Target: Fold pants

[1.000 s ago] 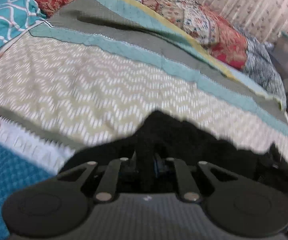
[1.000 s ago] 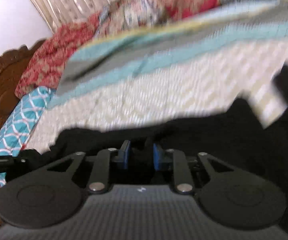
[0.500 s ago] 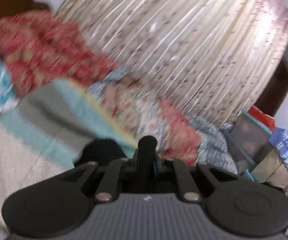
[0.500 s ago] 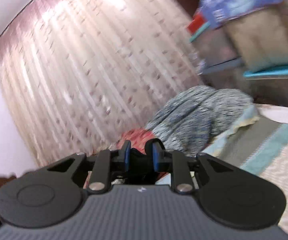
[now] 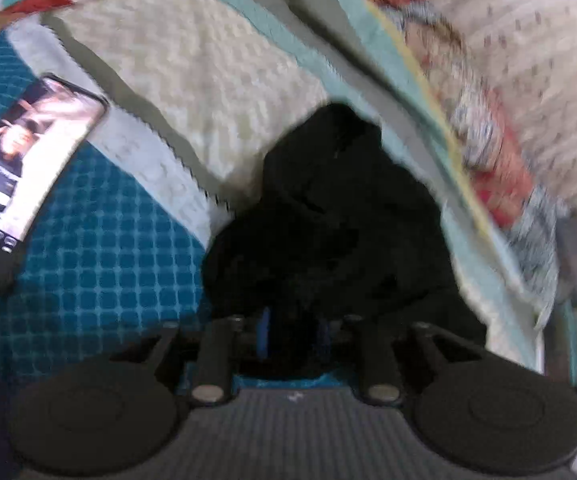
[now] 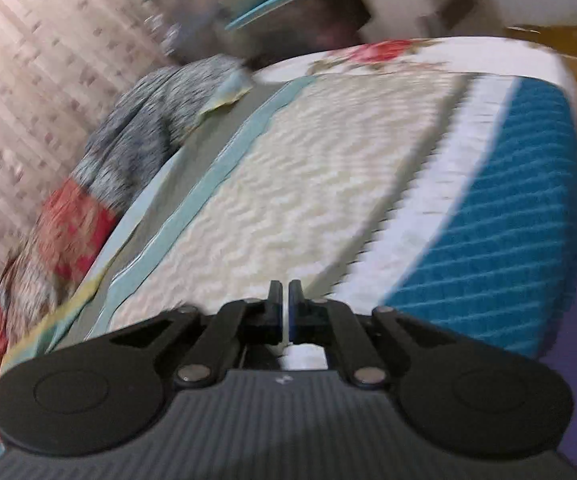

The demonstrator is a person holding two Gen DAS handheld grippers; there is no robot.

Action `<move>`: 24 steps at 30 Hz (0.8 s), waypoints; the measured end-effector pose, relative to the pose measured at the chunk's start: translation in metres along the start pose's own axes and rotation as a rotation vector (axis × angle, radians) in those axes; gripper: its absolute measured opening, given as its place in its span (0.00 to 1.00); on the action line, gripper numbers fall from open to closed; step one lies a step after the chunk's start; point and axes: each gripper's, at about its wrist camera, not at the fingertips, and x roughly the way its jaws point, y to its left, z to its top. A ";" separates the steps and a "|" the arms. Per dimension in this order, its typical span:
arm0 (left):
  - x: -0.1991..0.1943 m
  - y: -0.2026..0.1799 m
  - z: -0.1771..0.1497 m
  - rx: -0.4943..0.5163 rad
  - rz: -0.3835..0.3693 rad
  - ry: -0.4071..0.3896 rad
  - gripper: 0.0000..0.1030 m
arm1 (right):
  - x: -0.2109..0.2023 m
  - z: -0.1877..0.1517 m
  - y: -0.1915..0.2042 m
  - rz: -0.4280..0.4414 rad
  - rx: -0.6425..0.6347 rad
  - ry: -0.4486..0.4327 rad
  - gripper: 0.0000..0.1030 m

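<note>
The black pants (image 5: 340,220) lie in a crumpled heap on the patterned bedspread (image 5: 208,92), seen in the left wrist view. My left gripper (image 5: 292,336) is over the near edge of the heap with its blue-padded jaws a little apart and black cloth between them; whether they still pinch it is unclear. My right gripper (image 6: 282,300) is shut and empty above the bedspread (image 6: 308,184). No pants show in the right wrist view.
A phone (image 5: 20,160) with a lit screen lies on the teal part of the bedspread at the left. Rolled quilts (image 6: 120,148) run along the bed's far side by a curtain (image 6: 28,60). Storage boxes (image 6: 280,8) stand past the bed.
Both grippers swung up with the pants and came back down. The pants now lie in a heap. The right gripper has let go and shut empty; the left jaws have parted slightly.
</note>
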 end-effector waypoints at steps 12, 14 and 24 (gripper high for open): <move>0.021 -0.095 0.010 0.316 -0.074 -0.046 0.54 | 0.144 0.006 0.133 0.061 -0.505 0.291 0.67; 0.048 -0.114 -0.012 0.395 -0.091 0.032 0.56 | 0.167 -0.011 0.136 0.039 -0.574 0.400 0.43; 0.084 -0.130 0.003 0.392 -0.096 0.059 0.57 | 0.131 0.100 0.186 0.059 -0.512 -0.139 0.02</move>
